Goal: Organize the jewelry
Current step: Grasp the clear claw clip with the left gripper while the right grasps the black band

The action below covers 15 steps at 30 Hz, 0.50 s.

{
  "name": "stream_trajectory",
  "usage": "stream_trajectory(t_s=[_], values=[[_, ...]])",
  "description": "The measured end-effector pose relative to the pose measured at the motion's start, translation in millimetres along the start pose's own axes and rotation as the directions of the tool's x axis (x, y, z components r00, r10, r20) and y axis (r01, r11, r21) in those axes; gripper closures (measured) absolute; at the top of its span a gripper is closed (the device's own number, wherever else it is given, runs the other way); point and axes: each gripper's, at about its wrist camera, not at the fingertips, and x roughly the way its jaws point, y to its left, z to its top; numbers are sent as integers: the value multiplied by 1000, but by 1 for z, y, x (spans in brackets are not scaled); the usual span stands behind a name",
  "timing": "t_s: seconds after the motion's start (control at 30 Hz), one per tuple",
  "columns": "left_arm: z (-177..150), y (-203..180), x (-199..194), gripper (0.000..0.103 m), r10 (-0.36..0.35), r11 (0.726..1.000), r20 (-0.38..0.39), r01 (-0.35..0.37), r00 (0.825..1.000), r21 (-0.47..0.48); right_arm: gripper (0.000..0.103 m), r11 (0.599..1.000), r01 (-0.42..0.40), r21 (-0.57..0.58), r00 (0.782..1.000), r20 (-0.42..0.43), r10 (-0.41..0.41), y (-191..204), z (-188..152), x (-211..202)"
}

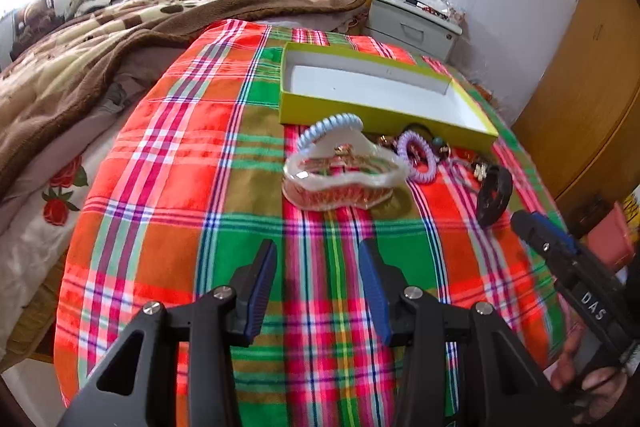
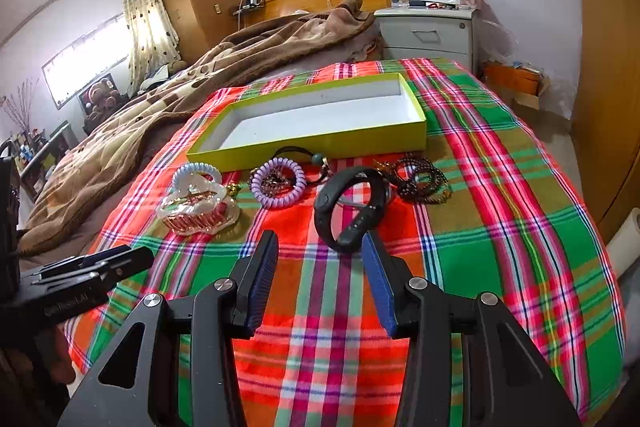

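An empty yellow-green box (image 1: 372,113) (image 2: 320,143) with a white inside lies on the plaid cloth. In front of it lie a clear pink hair claw (image 1: 340,179) (image 2: 196,211), a blue coil tie (image 1: 328,125) (image 2: 196,171), a purple coil tie (image 1: 418,157) (image 2: 278,185), a black wristband (image 1: 494,195) (image 2: 350,211) and dark bead bracelets (image 2: 424,179). My left gripper (image 1: 318,255) is open and empty, short of the hair claw. My right gripper (image 2: 320,247) is open and empty, its right finger just in front of the wristband.
The plaid cloth (image 1: 200,187) (image 2: 500,207) covers the bed end. A brown blanket (image 1: 100,39) (image 2: 180,107) lies bunched at the left. A grey nightstand (image 1: 416,23) (image 2: 428,31) stands behind the box. Wooden wardrobe doors (image 1: 580,87) are at the right.
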Motion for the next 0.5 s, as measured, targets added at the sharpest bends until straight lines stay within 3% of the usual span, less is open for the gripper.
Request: stream_trajectory(t_s=[0.13,0.4,0.5], values=[[14,7,2,56,-17,1000,-13,18,1000,23,58,1000,-8,4,1000,-9,8,-2,10,11],[38,21,19,56,-167,984,-63,162,984,-78,58,999,-29,45,999,-41,31,-12,27,35],[47,25,27,56,-169,981,-61,162,984,-107,58,997,-43,63,998,-43,45,-16,30,39]])
